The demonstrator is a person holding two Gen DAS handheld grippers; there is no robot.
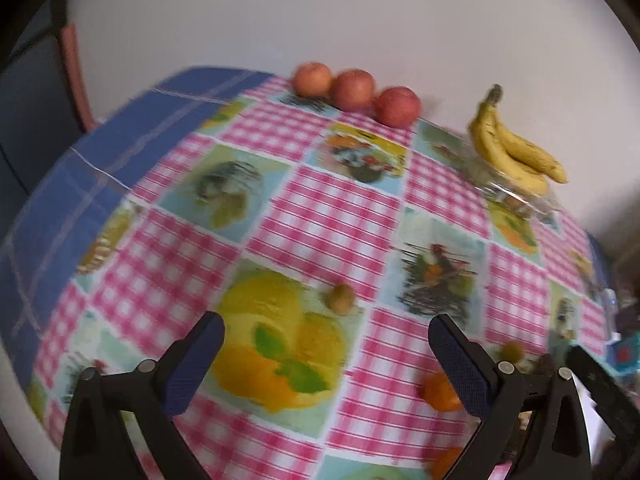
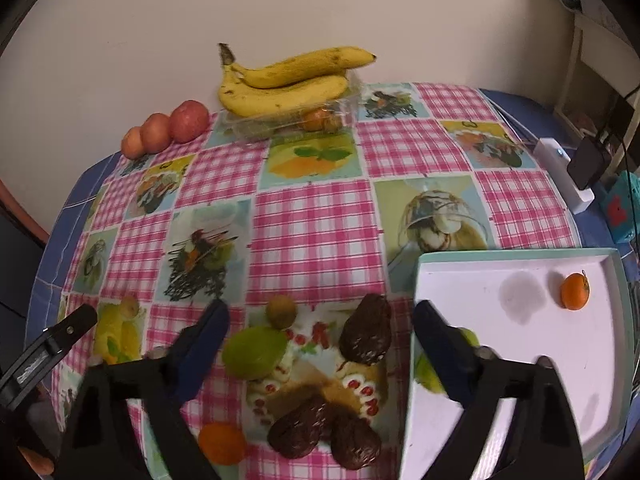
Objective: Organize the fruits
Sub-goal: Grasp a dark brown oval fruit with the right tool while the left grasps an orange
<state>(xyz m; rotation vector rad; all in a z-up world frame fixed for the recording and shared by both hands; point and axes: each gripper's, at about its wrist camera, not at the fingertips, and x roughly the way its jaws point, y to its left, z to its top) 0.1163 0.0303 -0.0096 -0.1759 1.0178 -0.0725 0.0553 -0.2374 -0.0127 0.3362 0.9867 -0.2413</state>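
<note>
My left claw (image 1: 326, 332) stands with its jaws spread wide and nothing between them, hanging over the checked tablecloth (image 1: 320, 216). In the left wrist view I list: one small greenish-brown fruit (image 1: 340, 298) on the cloth just ahead of the gap; one orange fruit (image 1: 440, 392) beside the inner face of the right-hand finger, whether touching I cannot tell; three red apples (image 1: 354, 90) in a row at the far edge by the wall; a bunch of bananas (image 1: 514, 150) resting atop a clear plastic container (image 1: 516, 196) to the right of the apples. The view is blurred. My right claw (image 2: 320, 320) is likewise fully agape and holds nothing. In the right wrist view I list: a green fruit (image 2: 254, 352) and a small round brown fruit (image 2: 281, 311) just inside the left-hand finger; a dark avocado (image 2: 366, 334) nearer the right-hand finger; two more dark avocados (image 2: 324, 436) lower between the fingers; an orange fruit (image 2: 222, 442) low at left; a white tray (image 2: 520, 332) at right, carrying one small orange fruit (image 2: 575, 291) near its far corner; a second green fruit (image 2: 428, 372) partly hidden behind the right-hand finger at the tray's near edge; a white box (image 2: 564, 176) on the table's right border.
</note>
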